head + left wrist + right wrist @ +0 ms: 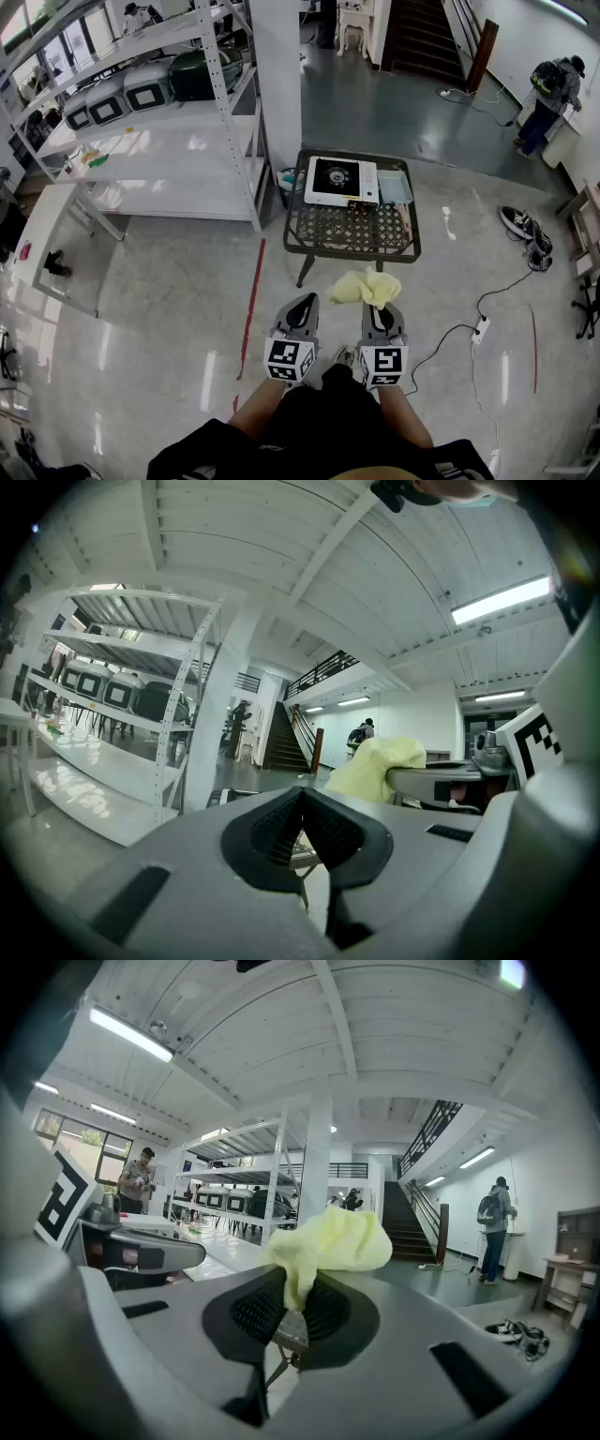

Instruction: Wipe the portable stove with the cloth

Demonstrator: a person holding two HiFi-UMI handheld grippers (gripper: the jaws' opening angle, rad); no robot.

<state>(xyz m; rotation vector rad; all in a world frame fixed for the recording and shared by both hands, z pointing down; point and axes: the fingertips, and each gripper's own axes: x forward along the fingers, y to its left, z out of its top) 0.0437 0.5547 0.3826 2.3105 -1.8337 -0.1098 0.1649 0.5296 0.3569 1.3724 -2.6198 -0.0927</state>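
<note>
While the person stands well back from the lattice-topped metal table (349, 232), the portable stove (341, 181) sits on that table's far half, well apart from both grippers, so by my reading no wiping has begun. The right gripper (382, 309) has its jaws pinched on the yellow cloth (366, 287). Its own view shows only a narrow fold caught between the pads, with the rest bunched loose above them. The left gripper (302, 305) is held just beside it, jaws pressed together on nothing. The weak point is that thin pinch: dragged across the stove's burner ring and pan supports, the loose bunch could snag and pull free of the jaws. The stove also looks light, and a firm wipe with nothing bracing it could push it along the open lattice toward the table's far edge – the empty left gripper is the obvious steadying tool. On the floor to the right, a power strip (483, 328) and its cable lie near the path forward – a trip risk if the approach drifts that way.
</note>
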